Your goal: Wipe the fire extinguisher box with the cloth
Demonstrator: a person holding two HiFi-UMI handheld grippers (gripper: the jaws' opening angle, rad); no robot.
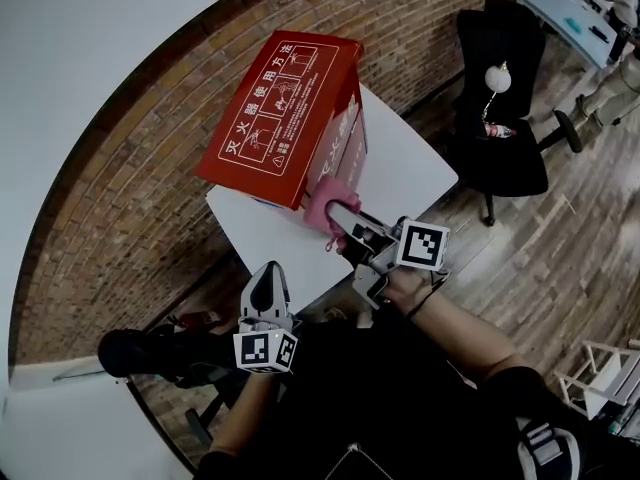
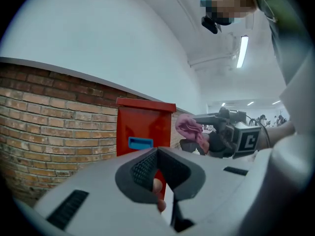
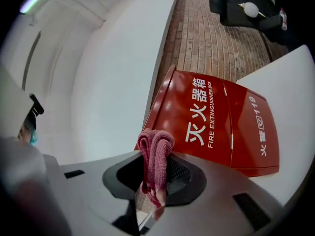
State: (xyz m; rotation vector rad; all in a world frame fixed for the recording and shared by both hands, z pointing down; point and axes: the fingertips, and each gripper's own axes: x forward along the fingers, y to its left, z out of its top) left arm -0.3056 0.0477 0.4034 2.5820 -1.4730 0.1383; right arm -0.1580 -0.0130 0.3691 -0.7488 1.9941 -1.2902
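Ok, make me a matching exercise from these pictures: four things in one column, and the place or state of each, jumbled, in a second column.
Things
1. fire extinguisher box
2. cloth
3. left gripper
4. office chair

Place or state
A. pinched in the right gripper
B. on the wooden floor, away from the table
C. jaws together, holding nothing
D. standing on the white table

Pairs: 1-D, 2-A, 3-C, 4-B
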